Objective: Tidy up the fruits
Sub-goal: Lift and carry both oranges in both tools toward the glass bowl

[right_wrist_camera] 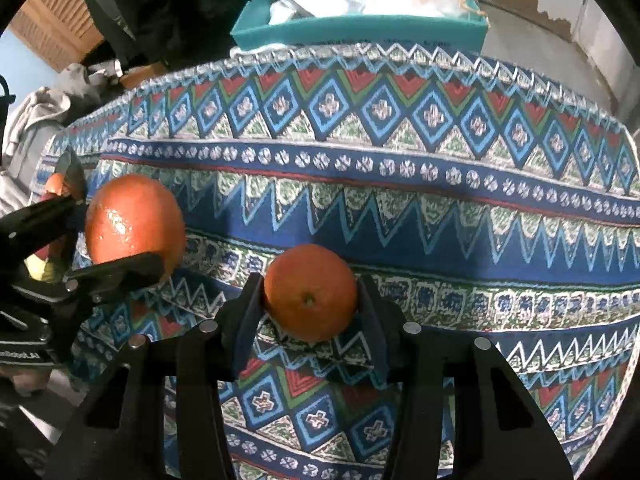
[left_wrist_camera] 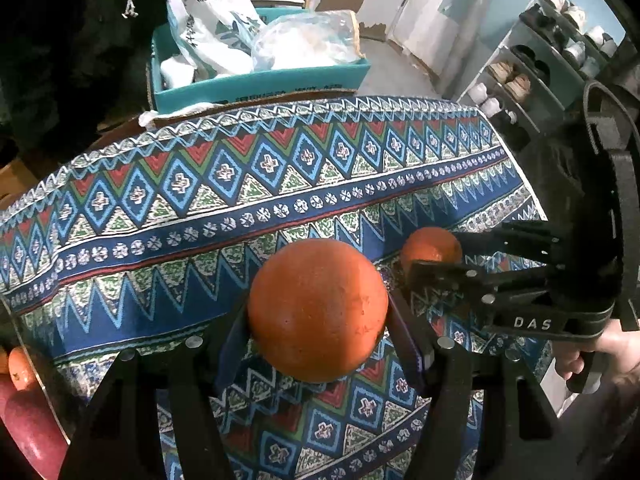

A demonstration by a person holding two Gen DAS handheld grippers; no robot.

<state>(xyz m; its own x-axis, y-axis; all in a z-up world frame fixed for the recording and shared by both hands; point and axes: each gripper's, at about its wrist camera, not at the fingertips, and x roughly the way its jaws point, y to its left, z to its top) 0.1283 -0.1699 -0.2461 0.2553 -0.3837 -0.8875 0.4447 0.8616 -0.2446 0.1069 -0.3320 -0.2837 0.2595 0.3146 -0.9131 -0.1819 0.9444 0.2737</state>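
My left gripper (left_wrist_camera: 318,316) is shut on a large orange (left_wrist_camera: 318,308) above the patterned tablecloth (left_wrist_camera: 200,208). It also shows in the right wrist view (right_wrist_camera: 134,224), held by the left gripper (right_wrist_camera: 120,236) at the left. My right gripper (right_wrist_camera: 310,300) is shut on a smaller orange (right_wrist_camera: 310,292) that rests on or just above the cloth (right_wrist_camera: 400,200). In the left wrist view the right gripper (left_wrist_camera: 436,252) holds that small orange (left_wrist_camera: 430,246) at the right.
A clear tray edge with a red apple (left_wrist_camera: 32,428) and a small orange fruit (left_wrist_camera: 20,368) is at the lower left. A teal box (left_wrist_camera: 260,84) with bags stands behind the table. A shoe rack (left_wrist_camera: 540,72) is at the far right.
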